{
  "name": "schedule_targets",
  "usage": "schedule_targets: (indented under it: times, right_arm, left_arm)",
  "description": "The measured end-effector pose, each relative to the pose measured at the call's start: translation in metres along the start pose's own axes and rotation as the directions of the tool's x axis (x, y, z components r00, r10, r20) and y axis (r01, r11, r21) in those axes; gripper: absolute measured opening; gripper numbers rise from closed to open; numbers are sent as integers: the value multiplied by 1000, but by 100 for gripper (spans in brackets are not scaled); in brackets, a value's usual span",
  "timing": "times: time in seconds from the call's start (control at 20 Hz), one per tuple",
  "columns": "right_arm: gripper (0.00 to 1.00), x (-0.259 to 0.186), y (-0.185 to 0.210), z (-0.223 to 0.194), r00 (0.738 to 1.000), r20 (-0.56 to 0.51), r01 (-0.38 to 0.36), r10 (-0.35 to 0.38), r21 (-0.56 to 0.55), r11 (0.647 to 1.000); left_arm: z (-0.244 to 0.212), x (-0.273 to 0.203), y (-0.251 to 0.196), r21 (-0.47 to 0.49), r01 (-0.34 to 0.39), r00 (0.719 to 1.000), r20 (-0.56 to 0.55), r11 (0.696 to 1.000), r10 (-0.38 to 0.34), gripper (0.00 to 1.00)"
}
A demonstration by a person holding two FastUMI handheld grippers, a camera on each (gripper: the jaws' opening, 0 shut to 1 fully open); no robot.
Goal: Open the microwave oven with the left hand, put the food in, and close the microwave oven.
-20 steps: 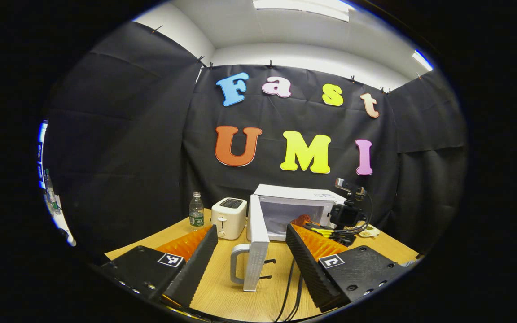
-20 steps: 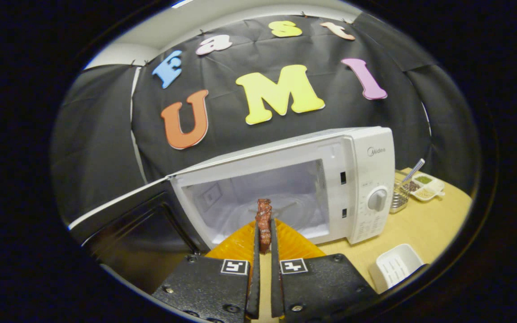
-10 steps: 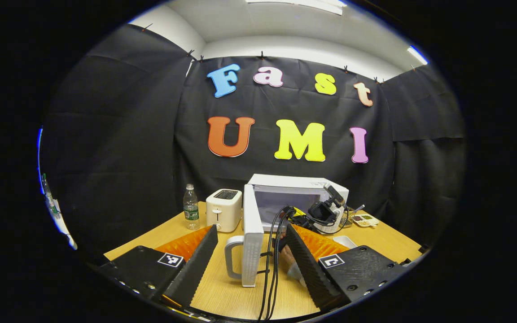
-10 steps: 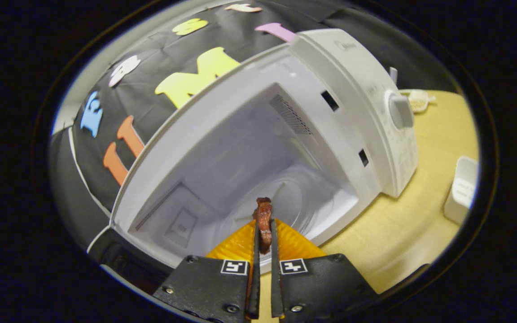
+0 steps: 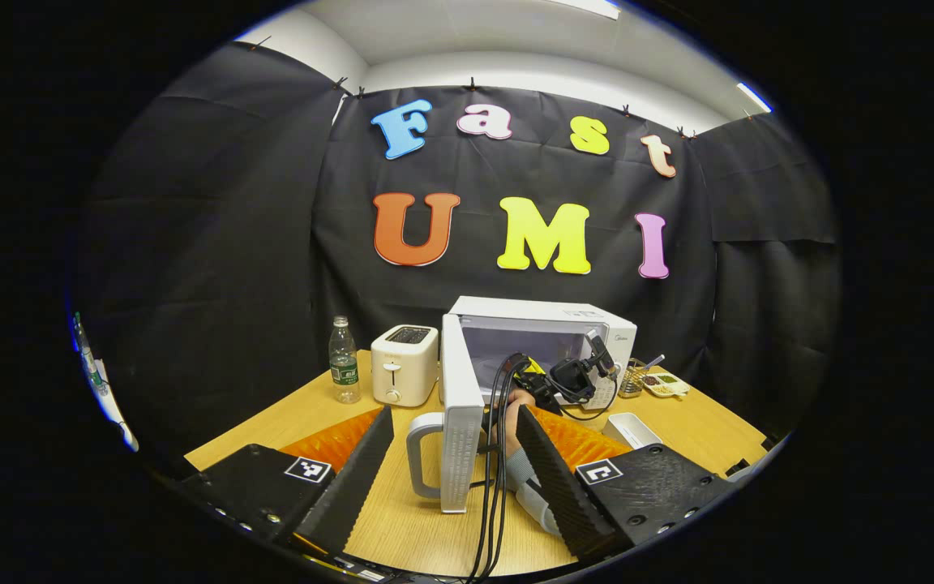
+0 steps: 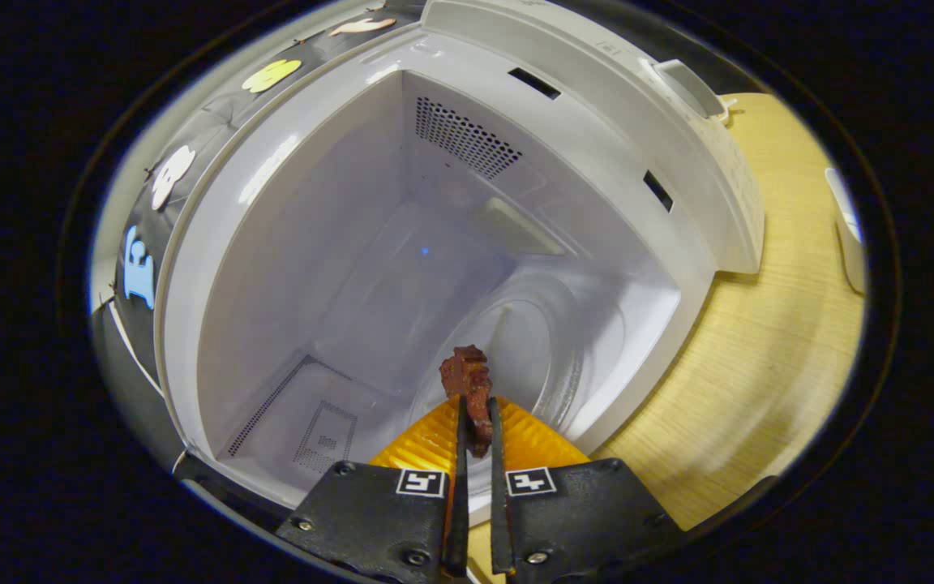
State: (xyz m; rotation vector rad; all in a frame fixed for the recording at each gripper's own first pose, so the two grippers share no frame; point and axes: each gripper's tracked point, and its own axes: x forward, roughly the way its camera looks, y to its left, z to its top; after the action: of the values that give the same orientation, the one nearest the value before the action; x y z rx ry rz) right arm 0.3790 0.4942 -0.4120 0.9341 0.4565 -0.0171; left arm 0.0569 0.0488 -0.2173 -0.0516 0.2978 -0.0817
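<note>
In the right gripper view, we see our right gripper [image 6: 475, 434] with its fingers drawn narrow and pressing from both sides on a reddish-brown piece of food [image 6: 469, 385], which sticks up past the fingertips. The food hangs at the mouth of the open microwave oven [image 6: 702, 195], just above the front edge of the cavity, with the glass turntable [image 6: 532, 341] lying at about 1 o'clock from it on the cavity floor. A perforated vent patch [image 6: 467, 138] sits on an inner cavity wall toward 12 o'clock. The wooden table [image 6: 759, 365] shows at 3 to 4 o'clock.

In the left gripper view, we see our left gripper [image 5: 455, 454] with its fingers spread wide and holding nothing. Between them, farther off, the microwave door [image 5: 460, 422] stands swung open, edge-on to us, its handle [image 5: 421, 454] on the 9 o'clock side. Beyond the door, at about 1 o'clock, the right gripper [image 5: 533, 385] reaches into the oven's opening, with a hand [image 5: 510, 414] on it and black cables [image 5: 493, 487] trailing down toward 6 o'clock. At 10 o'clock from the door stand a cream toaster [image 5: 404, 365] and, just beside it, a clear plastic bottle [image 5: 344, 361]. A small white tray [image 5: 627, 428] lies on the table at 3 o'clock, and a divided dish of seasonings [image 5: 663, 384] sits near the oven's far side.
</note>
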Motion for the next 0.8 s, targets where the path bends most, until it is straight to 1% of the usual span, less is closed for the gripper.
schedule_targets:
  times: [0.1, 0.2, 0.4, 0.45, 0.5, 0.55, 0.6, 0.7, 0.75, 0.8]
  right_arm:
    - [7, 2, 1, -2, 1000, 8, 5, -5, -47, 999]
    - [7, 3, 1, -2, 1000, 13, 3, -2, -59, 998]
    - [10, 3, -2, -1, 1000, -12, 20, -22, -148, 989]
    - [16, 4, -3, 0, 999, -19, 25, -29, -176, 984]
    - [18, 6, -4, 0, 999, -31, 31, -39, -223, 974]
    - [23, 7, -4, 0, 998, -39, 30, -43, -286, 958]
    - [28, 5, -3, 3, 997, -40, 42, -60, -357, 933]
    - [48, -2, -8, 14, 994, -5, 90, -105, -467, 880]
    - [67, -6, -7, 22, 994, 17, 99, -105, -504, 858]
    - [68, -13, -4, 29, 994, 32, 102, -100, -534, 839]
  left_arm:
    - [-4, 7, 5, -5, -10, 1000, -16, 1000, 10, 94]
    - [-4, 13, 9, -7, -19, 1000, -17, 1000, 19, 94]
    - [-6, 11, 12, -18, -25, 1000, -17, 1000, 25, 94]
    - [-6, 10, 16, -19, -32, 999, -19, 999, 32, 94]
    - [-6, 8, 17, -20, -37, 999, -21, 999, 37, 94]
    - [-7, 6, 19, -21, -39, 999, -23, 999, 39, 94]
    - [-6, 5, 19, -21, -40, 999, -19, 999, 40, 94]
    - [-6, 1, 20, -21, -35, 999, -21, 999, 35, 94]
    - [-7, 0, 27, -22, -48, 999, -24, 999, 48, 94]
    - [-7, -1, 34, -25, -63, 998, -28, 998, 62, 94]
